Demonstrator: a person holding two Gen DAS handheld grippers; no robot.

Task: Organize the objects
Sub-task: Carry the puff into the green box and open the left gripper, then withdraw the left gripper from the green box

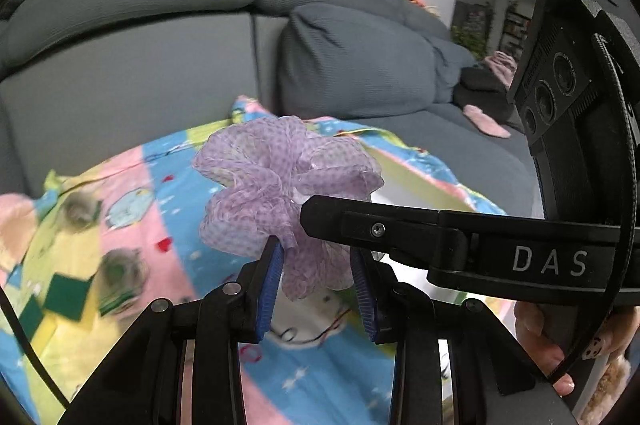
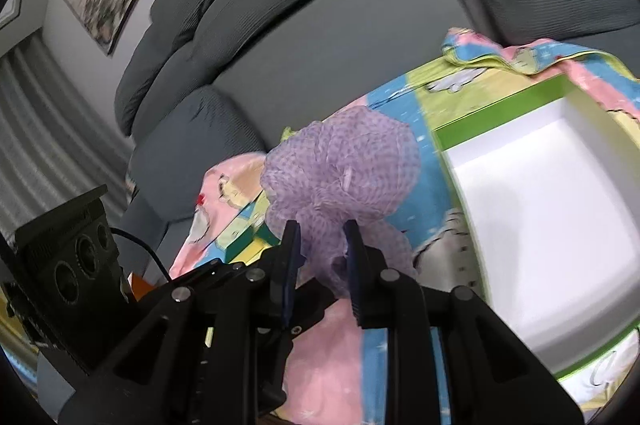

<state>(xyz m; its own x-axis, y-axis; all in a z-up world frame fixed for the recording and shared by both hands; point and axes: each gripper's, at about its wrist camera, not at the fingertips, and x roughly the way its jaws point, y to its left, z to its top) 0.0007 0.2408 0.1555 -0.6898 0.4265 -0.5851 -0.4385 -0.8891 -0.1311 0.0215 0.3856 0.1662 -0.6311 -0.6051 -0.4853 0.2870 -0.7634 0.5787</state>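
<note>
Pinching the purple puff (image 1: 280, 181) together, left gripper (image 1: 316, 257) and right gripper (image 2: 320, 245) hang above the blanket (image 1: 168, 217), beside the white box (image 2: 540, 225) and green sponges (image 1: 64, 293).

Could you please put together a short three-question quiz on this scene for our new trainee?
1. True or false: both grippers, left and right, have their jaws shut on the purple mesh puff.
2. The open box is: A) holding sponges, B) empty where visible, C) lidded.
3. What lies on the blanket to the puff's left in the left wrist view?

Key: 1 true; 2 B; 3 green-and-yellow sponges.
</note>
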